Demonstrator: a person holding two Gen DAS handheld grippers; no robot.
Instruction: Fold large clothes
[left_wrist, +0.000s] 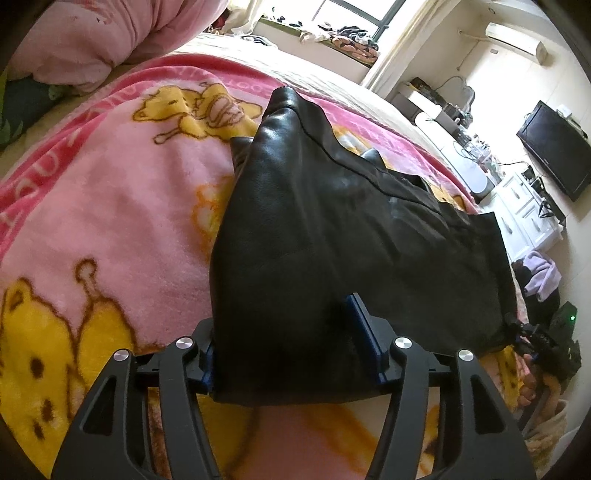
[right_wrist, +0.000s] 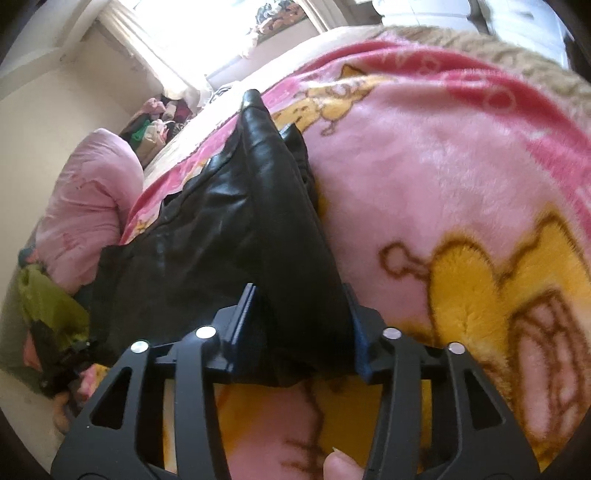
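Note:
A black leather garment (left_wrist: 332, 229) lies spread on a pink blanket with yellow bears (left_wrist: 122, 206). My left gripper (left_wrist: 286, 347) is shut on a thick fold at the garment's near edge. The leather fills the gap between both blue pads and its hem hangs just below them. In the right wrist view the same garment (right_wrist: 221, 229) runs away to a pointed far corner. My right gripper (right_wrist: 299, 321) is shut on the near corner, with leather bunched between its pads. A thumb tip (right_wrist: 341, 467) shows at the bottom. The other gripper (left_wrist: 535, 343) appears at the garment's right edge.
A pink quilt (left_wrist: 85, 40) is heaped at the head of the bed, with green cloth (right_wrist: 48, 299) beside it. White drawers (left_wrist: 528, 214), a black screen (left_wrist: 557, 147) and a cluttered window sill (left_wrist: 332, 37) stand beyond the bed. A lilac cloth (left_wrist: 541, 273) lies on the floor.

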